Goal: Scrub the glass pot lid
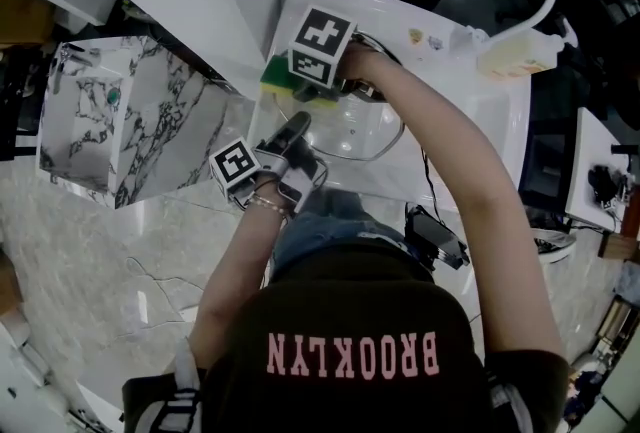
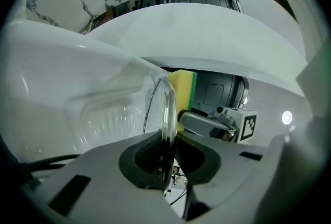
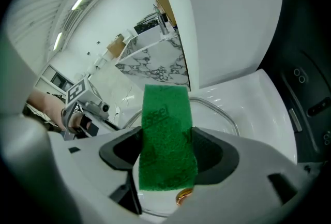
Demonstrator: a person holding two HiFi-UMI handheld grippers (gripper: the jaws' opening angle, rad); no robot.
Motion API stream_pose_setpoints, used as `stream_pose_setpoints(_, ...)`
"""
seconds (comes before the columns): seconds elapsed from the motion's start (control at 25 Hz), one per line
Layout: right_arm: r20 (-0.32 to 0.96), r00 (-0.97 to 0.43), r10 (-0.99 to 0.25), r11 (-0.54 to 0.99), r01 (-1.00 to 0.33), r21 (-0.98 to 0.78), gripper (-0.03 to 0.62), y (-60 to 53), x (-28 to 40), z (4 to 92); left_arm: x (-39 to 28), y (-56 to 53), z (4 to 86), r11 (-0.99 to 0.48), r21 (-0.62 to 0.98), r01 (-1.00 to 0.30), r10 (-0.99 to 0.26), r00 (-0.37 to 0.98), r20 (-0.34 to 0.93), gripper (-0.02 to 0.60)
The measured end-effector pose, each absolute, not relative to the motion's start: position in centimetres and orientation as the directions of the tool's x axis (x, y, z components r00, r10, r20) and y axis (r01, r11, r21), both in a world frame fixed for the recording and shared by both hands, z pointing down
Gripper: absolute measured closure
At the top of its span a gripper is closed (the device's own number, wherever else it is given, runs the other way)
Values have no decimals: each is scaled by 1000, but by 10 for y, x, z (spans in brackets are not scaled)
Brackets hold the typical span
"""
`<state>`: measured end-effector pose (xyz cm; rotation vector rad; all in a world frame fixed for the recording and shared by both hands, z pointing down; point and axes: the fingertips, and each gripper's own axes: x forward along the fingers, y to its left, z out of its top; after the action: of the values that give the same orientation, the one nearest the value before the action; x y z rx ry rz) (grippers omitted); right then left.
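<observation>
The glass pot lid (image 1: 372, 133) is held over a white sink (image 1: 480, 111). My left gripper (image 1: 297, 129) is shut on the lid's near rim; in the left gripper view the rim (image 2: 166, 114) stands edge-on between the dark pads of the gripper (image 2: 164, 160). My right gripper (image 1: 302, 87) is shut on a yellow and green sponge (image 1: 277, 74), which sits against the lid's far left side. The right gripper view shows the sponge's green face (image 3: 166, 137) clamped in the gripper (image 3: 168, 160), with the lid's rim (image 3: 227, 117) behind it.
A soap bottle (image 1: 515, 53) with a white curved spout stands at the sink's far right corner. A marble-patterned block (image 1: 120, 121) lies to the left. A black device with cables (image 1: 435, 236) hangs at the person's right hip.
</observation>
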<state>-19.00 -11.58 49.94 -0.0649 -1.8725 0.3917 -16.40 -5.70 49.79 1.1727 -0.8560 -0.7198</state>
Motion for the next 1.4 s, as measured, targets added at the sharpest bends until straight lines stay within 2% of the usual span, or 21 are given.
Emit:
stream_pose_setpoints(0.36, 918, -320, 236, 895, -297, -334, 306, -144, -181, 516, -163, -58, 503, 249, 968, 38, -859, 470, 202, 541)
stream_pose_setpoints(0.72, 936, -295, 191, 878, -375, -297, 306, -175, -169, 533, -163, -58, 500, 250, 967, 48, -869, 451, 202, 543)
stream_pose_setpoints(0.88, 923, -315, 220, 832, -433, -346, 306, -183, -161, 543, -165, -48, 493, 261, 964, 45, -868, 448, 214, 543)
stream_pose_setpoints(1.16, 899, -331, 286, 805, -426, -413, 306, -180, -154, 555, -180, -33, 491, 255, 966, 40, -874, 437, 213, 545)
stream_pose_setpoints(1.4, 903, -322, 283, 805, -433, -406, 306, -186, -137, 563, -179, -29, 492, 254, 966, 54, -879, 430, 207, 545)
